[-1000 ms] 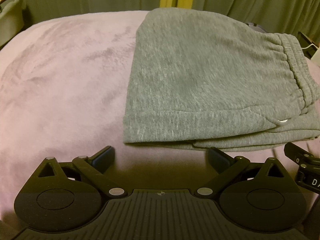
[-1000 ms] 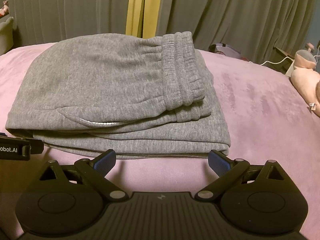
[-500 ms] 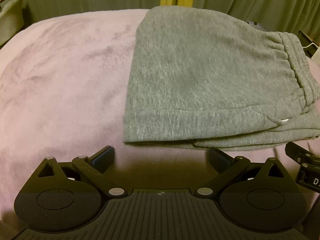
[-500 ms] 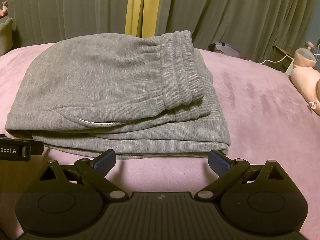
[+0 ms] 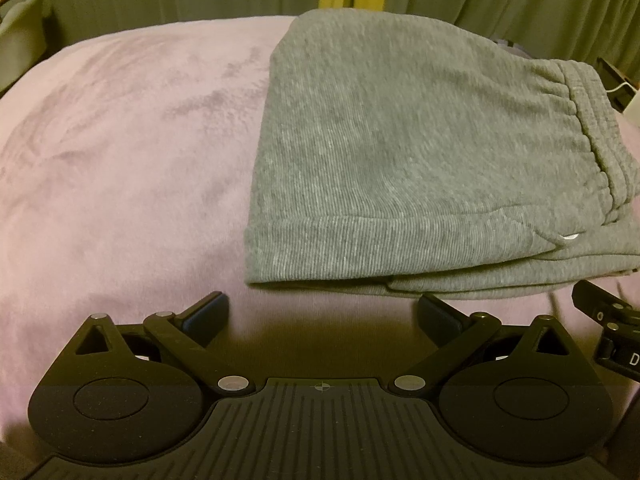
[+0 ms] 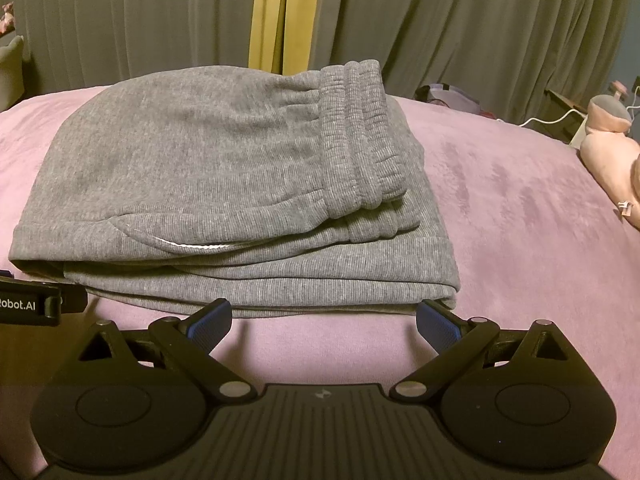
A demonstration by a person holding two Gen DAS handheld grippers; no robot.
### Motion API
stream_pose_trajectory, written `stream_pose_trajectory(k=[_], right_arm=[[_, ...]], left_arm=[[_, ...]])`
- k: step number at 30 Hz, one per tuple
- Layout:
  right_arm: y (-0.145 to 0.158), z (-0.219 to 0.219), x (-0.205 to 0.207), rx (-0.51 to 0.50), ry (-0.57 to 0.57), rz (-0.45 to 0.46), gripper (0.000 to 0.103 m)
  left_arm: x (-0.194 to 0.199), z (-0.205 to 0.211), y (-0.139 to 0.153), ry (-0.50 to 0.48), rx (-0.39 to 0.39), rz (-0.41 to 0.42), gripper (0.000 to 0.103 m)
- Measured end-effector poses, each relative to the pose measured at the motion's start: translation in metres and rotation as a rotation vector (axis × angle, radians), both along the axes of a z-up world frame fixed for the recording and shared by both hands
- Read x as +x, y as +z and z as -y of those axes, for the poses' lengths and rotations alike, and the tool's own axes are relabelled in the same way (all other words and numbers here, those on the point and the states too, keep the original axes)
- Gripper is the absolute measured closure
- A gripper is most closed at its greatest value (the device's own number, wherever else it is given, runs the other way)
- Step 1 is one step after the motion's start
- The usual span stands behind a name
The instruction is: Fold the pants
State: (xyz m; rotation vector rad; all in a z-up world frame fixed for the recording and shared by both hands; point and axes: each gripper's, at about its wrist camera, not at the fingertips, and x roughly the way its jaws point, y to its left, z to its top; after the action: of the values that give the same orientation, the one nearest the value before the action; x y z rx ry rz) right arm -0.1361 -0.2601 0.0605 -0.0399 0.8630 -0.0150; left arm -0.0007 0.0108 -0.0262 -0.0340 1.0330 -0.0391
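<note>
Item: grey ribbed-knit sweatpants, folded into a compact stack of several layers on a pink plush bed cover. Elastic waistband lies on top at the stack's right side; a white-edged pocket opening faces the near edge. Layers line up squarely, edges nearly flush. Judgement: folding appears complete or close to it, the bundle left resting to hold its shape.

Left gripper: black two-finger tool with blue pads, jaws spread wide, holding nothing. Tips sit just short of the stack's near-left edge, apart from the fabric, low over the cover.

Right gripper: same build, jaws equally wide, empty. Tips stand just beside the bottom layer's near edge; whether the right pad touches the cloth cannot be told. Judgement: both tools parked side by side at the front, ready either to withdraw or to square the stack.

Surroundings: grey-green pleated curtains with a yellow gap behind; a pink plush toy far right, well apart.
</note>
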Motion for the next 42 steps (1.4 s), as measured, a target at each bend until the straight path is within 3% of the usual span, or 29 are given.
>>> stream_pose_trajectory(k=[42], right_arm=[[-0.0015, -0.0014, -0.0012, -0.003, -0.002, -0.002, 0.004]], left_arm=[[-0.0001, 0.0013, -0.0022, -0.006, 0.011, -0.009, 0.000]])
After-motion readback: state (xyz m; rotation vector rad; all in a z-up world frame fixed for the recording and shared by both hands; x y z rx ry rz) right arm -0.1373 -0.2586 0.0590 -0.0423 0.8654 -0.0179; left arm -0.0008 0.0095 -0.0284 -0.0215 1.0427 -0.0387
